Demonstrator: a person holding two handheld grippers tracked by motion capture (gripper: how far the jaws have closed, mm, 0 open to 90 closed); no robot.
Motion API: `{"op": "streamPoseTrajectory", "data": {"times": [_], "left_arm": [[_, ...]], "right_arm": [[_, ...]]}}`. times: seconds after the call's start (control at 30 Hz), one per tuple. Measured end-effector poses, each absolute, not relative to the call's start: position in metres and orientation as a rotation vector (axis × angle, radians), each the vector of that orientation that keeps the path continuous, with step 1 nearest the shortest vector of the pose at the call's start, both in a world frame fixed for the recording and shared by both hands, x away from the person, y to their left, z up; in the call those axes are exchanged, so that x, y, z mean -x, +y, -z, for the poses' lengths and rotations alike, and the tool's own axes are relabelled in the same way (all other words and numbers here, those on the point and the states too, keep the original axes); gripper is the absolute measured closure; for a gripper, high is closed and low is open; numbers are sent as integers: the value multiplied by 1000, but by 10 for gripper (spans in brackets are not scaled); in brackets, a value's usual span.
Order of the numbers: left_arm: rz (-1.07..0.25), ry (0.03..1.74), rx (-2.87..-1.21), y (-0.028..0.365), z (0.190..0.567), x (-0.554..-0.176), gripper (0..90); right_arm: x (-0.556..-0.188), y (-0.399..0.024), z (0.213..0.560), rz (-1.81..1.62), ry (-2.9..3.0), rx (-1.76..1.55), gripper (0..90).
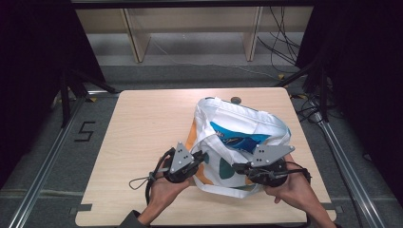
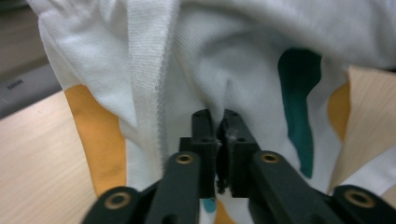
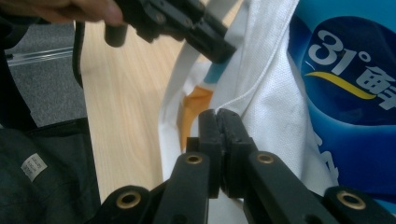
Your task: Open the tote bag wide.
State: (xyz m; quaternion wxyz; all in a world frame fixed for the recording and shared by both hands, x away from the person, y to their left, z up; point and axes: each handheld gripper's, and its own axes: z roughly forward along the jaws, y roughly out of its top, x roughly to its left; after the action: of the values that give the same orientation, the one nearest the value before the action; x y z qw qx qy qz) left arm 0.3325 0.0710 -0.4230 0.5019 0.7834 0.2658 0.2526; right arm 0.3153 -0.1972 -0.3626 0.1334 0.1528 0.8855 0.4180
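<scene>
I'm mid-way through opening up the tote bag [image 1: 228,142], w/ both tools on its near rim. The bag lies on the counter [image 1: 142,123], right of centre, mouth toward me, white cloth w/ orange and teal patches. A blue packet [image 1: 237,138] sits inside, its top showing in the mouth; the right gripper view has it close up, blue w/ white print [image 3: 345,70].

Left tool [image 2: 217,135]: jaws pressed together on a fold of the white cloth, which puckers right at the tips. In the high view it sits at the bag's left near corner [image 1: 198,158], beside the orange patch.

Right tool [image 3: 219,133]: jaws fully together at the bag's edge. I think a thin bit of cloth or the hem is pinched, but the view is poor there and I can't be sure it has more than a thread. In the high view it's at the near right rim [image 1: 236,167].

Next move, as I judge it: lift and spread both tools apart to widen the mouth, keeping the pull even so the thin cloth doesn't slip out. I'd check the right pinch first, re-grab if it's empty.
</scene>
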Motion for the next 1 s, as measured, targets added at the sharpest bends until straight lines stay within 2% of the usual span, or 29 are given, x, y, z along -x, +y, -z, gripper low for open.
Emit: {"op": "streamPoseTrajectory", "data": {"times": [0.33,0.47,0.63,0.73,0.8,0.87,0.97,1.0], "left_arm": [[-617,618,-1953,72,443,-336,886],[-583,619,-2073,67,471,-344,886],[-520,608,-2119,56,482,-347,886],[-565,563,-2197,51,492,-348,885],[-480,582,-2192,46,498,-348,882],[-488,588,-2190,47,497,-346,880],[-467,584,-2208,52,492,-342,808],[-408,591,-2182,60,485,-338,777]], "right_arm": [[-314,-186,374,-1161,2578,-439,892],[-314,-182,383,-1135,2612,-445,890],[-316,-180,407,-1026,2660,-474,890],[-317,-185,424,-965,2688,-544,891],[-323,-193,448,-912,2716,-571,890],[-325,-194,454,-902,2723,-595,890],[-328,-195,463,-888,2720,-624,890],[-328,-196,462,-904,2724,-609,890]]}}
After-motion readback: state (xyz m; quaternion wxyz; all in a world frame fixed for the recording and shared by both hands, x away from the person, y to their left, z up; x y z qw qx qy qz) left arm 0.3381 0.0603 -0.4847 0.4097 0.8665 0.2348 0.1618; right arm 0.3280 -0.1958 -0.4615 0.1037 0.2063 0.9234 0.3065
